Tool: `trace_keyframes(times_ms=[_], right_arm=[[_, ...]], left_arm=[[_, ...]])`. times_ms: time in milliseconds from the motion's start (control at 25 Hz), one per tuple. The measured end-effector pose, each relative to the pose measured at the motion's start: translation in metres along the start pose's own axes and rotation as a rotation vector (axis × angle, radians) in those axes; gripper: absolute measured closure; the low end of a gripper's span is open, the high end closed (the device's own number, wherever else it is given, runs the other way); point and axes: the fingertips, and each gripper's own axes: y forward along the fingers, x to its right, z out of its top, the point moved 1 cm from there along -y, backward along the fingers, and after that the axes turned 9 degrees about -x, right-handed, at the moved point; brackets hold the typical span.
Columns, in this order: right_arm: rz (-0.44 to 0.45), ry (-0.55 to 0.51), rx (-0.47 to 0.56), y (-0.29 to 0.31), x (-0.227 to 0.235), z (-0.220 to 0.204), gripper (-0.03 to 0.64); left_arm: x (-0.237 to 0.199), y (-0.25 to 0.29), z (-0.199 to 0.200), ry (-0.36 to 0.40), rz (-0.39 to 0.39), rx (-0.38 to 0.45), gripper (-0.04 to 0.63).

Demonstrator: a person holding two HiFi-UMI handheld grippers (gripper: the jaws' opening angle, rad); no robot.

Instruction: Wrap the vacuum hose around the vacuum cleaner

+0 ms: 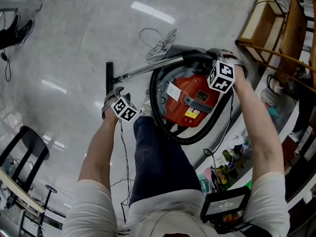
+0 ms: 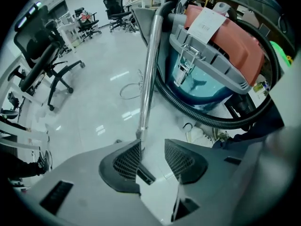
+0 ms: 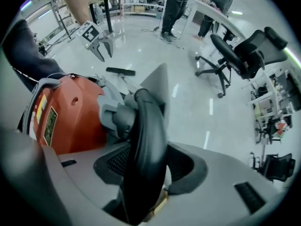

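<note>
The vacuum cleaner (image 1: 190, 102) has a red lid and stands on the floor by the person's foot. Its black hose (image 1: 157, 113) loops around the body. The metal wand (image 1: 148, 69) runs left to the floor nozzle (image 1: 109, 75). My right gripper (image 3: 143, 166) is shut on the hose's black curved handle (image 3: 146, 126), above the vacuum's far side (image 1: 217, 58). My left gripper (image 2: 153, 154) hangs open over the floor left of the vacuum (image 1: 114, 95), nothing between its pads. The wand (image 2: 148, 69) shows beyond them, apart from both. The right gripper view also shows the left gripper (image 3: 104, 46).
A coiled white power cord (image 1: 158, 41) lies on the floor beyond the vacuum. A wooden rack (image 1: 281, 28) and a cluttered shelf (image 1: 229, 162) stand to the right. Office chairs (image 2: 42, 65) (image 3: 235, 55) are farther off, and a person stands at a desk (image 3: 178, 8).
</note>
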Motion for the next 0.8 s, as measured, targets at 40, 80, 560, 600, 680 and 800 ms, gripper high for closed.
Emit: trace_keyframes(times_ms=[40,80,560,600,680,800], right_arm=[[0.012,0.012,-0.011,0.002,-0.005,0.002,0.43],[0.009,0.028,-0.025,0.004,-0.008,0.003,0.43],[-0.024,0.075,-0.031,0.003,-0.012,0.002,0.43],[-0.021,0.077,-0.028,0.003,-0.012,0.002,0.428],[-0.003,0.081,-0.012,0.0,-0.014,0.003,0.425],[0.033,0.081,0.032,-0.008,-0.016,0.005,0.4]], left_arm=[[-0.001,0.0,-0.004,-0.004,-0.001,-0.005,0.446],[-0.001,-0.001,-0.007,-0.009,-0.002,-0.009,0.446],[0.006,-0.011,-0.007,-0.02,-0.024,0.014,0.446],[0.006,-0.012,-0.005,-0.02,-0.025,0.02,0.446],[0.007,-0.015,-0.002,-0.021,-0.027,0.03,0.446],[0.006,-0.019,0.002,-0.021,-0.029,0.039,0.446]])
